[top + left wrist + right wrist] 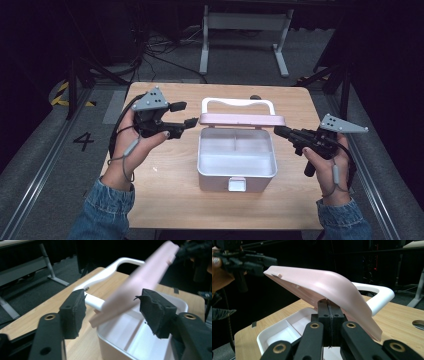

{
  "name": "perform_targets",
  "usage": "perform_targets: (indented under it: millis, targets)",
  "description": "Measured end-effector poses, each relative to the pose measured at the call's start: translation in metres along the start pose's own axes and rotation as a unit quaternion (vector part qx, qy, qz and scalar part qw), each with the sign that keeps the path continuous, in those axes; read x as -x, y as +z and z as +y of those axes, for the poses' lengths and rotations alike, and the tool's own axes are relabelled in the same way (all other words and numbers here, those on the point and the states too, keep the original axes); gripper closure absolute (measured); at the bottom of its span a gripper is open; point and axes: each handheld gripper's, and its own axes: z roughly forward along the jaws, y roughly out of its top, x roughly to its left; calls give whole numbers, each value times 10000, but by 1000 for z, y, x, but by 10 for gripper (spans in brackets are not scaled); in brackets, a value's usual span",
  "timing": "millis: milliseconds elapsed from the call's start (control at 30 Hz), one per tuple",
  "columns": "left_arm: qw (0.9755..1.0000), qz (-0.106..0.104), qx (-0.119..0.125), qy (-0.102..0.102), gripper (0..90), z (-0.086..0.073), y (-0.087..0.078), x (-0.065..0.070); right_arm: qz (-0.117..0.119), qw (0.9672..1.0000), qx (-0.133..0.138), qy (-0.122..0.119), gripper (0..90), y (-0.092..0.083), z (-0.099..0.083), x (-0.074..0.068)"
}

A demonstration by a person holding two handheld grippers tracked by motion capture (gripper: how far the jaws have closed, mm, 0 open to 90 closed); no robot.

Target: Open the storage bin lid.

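From the high view: you've got one white box [237,167] sitting mid-table [165,200], with one pink lid [242,120] swung up at its back edge and one white carry handle [238,103] behind that. Two compartments inside, both look bare. Your left gripper [182,115] is just off the lid's left end, jaws apart, nothing in them. Your right gripper [278,132] is at the lid's right end.

Left gripper view: the two pads [73,312] stand wide, and the lid [140,285] runs up between them without either pad pressing on it. So that hand's free.

Right gripper view: jaws shut tight, pads meeting right at the lid's lower edge [329,293]. It looks like you're pinching the thin rim there, though the actual contact is tucked behind the pads.

Handling-wise, I'd guess this is light, stiff, smooth plastic, so a bit slippery in foam pads. The lid probably pivots on small hinges, so don't twist it. Grab the rim edge near a corner, or the handle bar if you're lifting the whole box.
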Motion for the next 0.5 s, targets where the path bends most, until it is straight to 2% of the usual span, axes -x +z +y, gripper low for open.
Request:
perform_targets:
  millis: [133,300,500]
  targets:
    - [9997,95,-192,110,303,-11,19,3,5,10000,-6,34,900,2,-1,1]
    - [9998,-17,-170,84,281,-15,39,7,34,10000,-63,33,900,2,-2,2]
    - [10000,47,-29,60,271,-12,60,11,58,9999,-93,116,900,1,-4,5]
